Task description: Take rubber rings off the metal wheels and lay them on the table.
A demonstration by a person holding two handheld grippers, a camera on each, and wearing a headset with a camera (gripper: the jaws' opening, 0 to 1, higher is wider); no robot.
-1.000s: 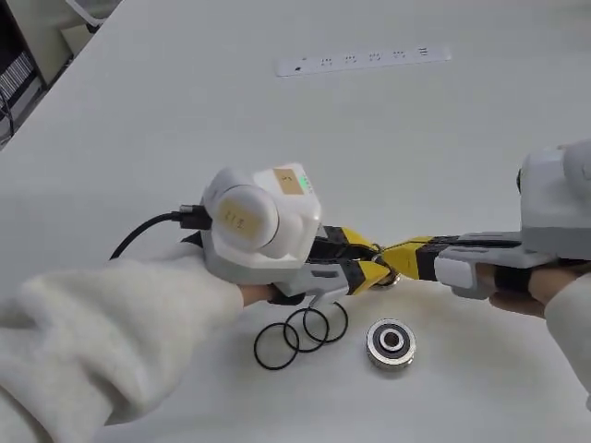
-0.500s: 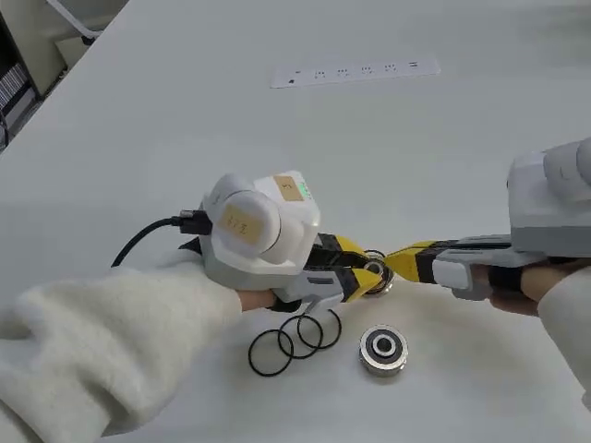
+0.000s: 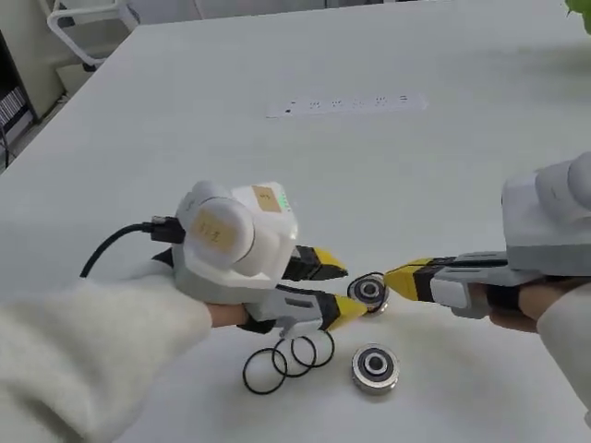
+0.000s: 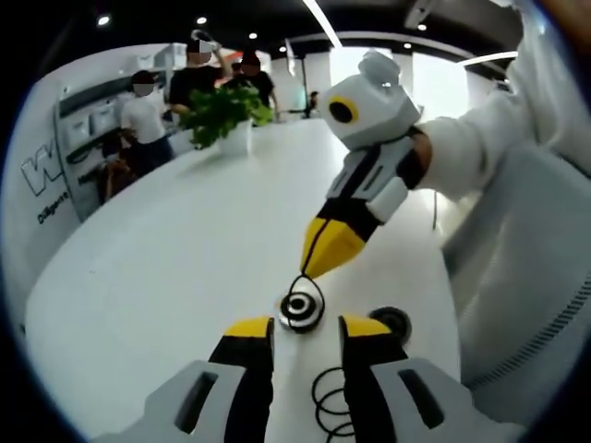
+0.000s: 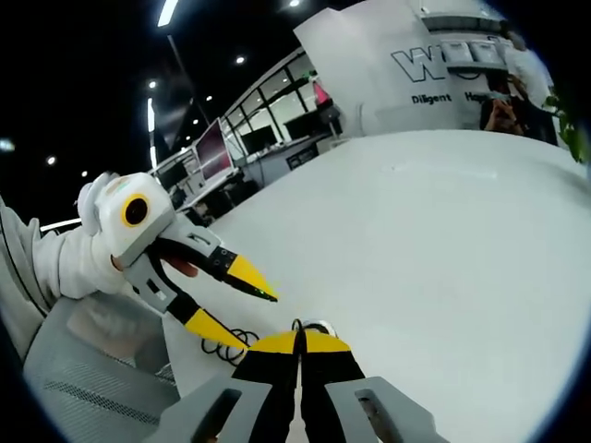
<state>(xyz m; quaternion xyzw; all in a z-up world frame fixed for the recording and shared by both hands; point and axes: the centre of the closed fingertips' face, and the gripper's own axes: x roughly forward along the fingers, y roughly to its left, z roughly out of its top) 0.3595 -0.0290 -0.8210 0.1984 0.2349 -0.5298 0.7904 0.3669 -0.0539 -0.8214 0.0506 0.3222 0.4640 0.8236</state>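
While the left claw [image 3: 347, 289] gapes wide mid-frame, the wheel [image 3: 369, 292] lies just rightward, rubber ring [image 4: 322, 295] pinched in the right claw [image 3: 391, 276].

light: bright, even overhead | shadows: soft | edges: fisheye-warped | near sleeve [image 3: 83, 360]: blurred

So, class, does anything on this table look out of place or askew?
One ring sits half off the wheel, pulled up into a loop by the shut right hand-held gripper. That fits the task, and nothing else stands out.
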